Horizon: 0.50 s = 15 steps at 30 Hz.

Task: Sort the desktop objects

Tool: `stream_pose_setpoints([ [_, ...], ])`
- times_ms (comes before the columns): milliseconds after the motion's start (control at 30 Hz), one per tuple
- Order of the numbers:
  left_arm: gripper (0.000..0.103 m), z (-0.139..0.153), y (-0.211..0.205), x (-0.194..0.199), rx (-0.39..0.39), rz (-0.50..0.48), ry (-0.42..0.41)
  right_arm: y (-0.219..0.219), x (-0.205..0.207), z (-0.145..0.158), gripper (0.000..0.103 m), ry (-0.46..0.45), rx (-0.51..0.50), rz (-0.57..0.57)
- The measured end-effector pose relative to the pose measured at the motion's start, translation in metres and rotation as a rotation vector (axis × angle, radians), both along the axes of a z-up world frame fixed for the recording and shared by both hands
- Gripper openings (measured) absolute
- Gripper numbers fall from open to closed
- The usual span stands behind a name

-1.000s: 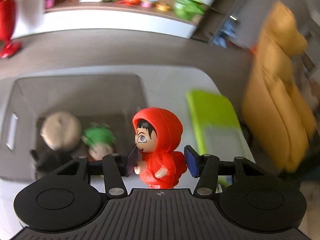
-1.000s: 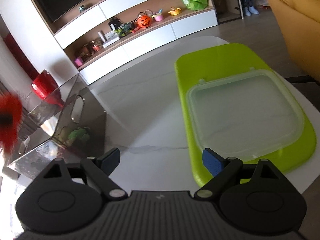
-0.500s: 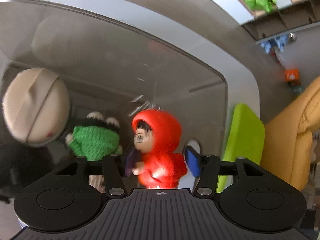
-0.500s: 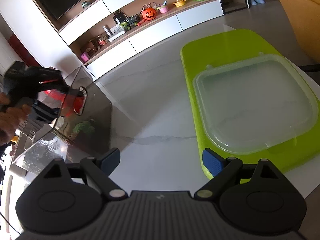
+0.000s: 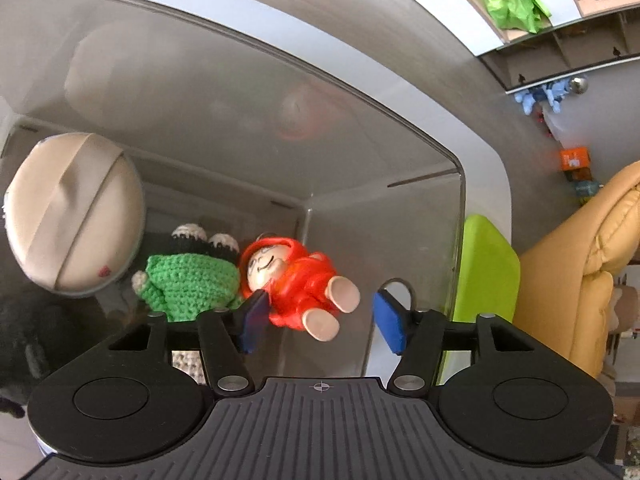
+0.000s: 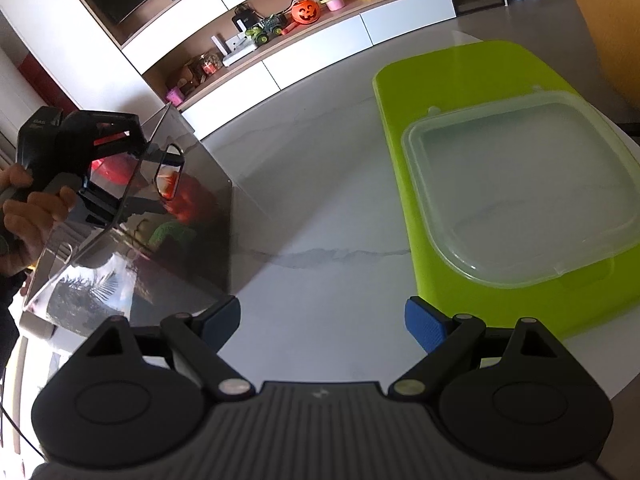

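Note:
In the left wrist view my left gripper (image 5: 320,320) is open above the inside of the clear grey bin (image 5: 400,148). The red-hooded figurine (image 5: 296,280) lies loose on its back between the fingers, feet toward me, beside a green knitted doll (image 5: 192,280) and a beige round case (image 5: 72,212). In the right wrist view my right gripper (image 6: 322,320) is open and empty over the white table (image 6: 320,168). The bin (image 6: 168,232) stands at its left with the left gripper (image 6: 116,168) reaching into it.
A lime green tray (image 6: 460,92) with a clear plastic lid (image 6: 520,188) on it lies right of my right gripper. A black furry thing (image 5: 24,344) sits in the bin's left corner. A yellow armchair (image 5: 580,272) stands beyond the table.
My left gripper has opened and let go of the red-hooded figurine, which tipped onto its back inside the bin. The right gripper has barely moved.

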<state>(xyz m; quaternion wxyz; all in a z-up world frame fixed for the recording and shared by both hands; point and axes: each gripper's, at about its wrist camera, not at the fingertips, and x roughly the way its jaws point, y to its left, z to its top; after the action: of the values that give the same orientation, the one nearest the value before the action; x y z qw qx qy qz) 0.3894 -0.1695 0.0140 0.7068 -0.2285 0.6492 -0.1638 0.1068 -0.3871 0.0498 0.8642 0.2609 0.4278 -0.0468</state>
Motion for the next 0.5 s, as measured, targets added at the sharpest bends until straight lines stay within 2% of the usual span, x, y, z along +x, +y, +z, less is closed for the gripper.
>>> stream_pose_setpoints([
  [67,0.063,0.005,0.006,-0.003,-0.012,-0.003,-0.007,0.001,-0.002,0.001,0.09,0.002,0.0,-0.006],
  [167,0.063,0.024,0.007,-0.007,-0.004,-0.016,-0.094,0.001,-0.006,0.003,0.09,0.006,0.0,-0.018],
  [267,0.065,0.06,0.005,-0.025,0.043,-0.05,-0.252,0.003,-0.009,0.003,0.09,0.01,-0.004,-0.029],
  [333,0.073,0.088,-0.002,-0.049,0.078,-0.082,-0.373,0.004,-0.012,0.004,0.09,0.009,-0.008,-0.037],
  [433,0.075,0.121,-0.034,-0.09,0.123,-0.188,-0.567,0.002,-0.017,0.003,0.09,0.001,-0.005,-0.059],
  [500,0.08,0.134,-0.06,-0.117,0.139,-0.265,-0.66,-0.005,-0.023,0.001,0.09,-0.005,0.015,-0.087],
])
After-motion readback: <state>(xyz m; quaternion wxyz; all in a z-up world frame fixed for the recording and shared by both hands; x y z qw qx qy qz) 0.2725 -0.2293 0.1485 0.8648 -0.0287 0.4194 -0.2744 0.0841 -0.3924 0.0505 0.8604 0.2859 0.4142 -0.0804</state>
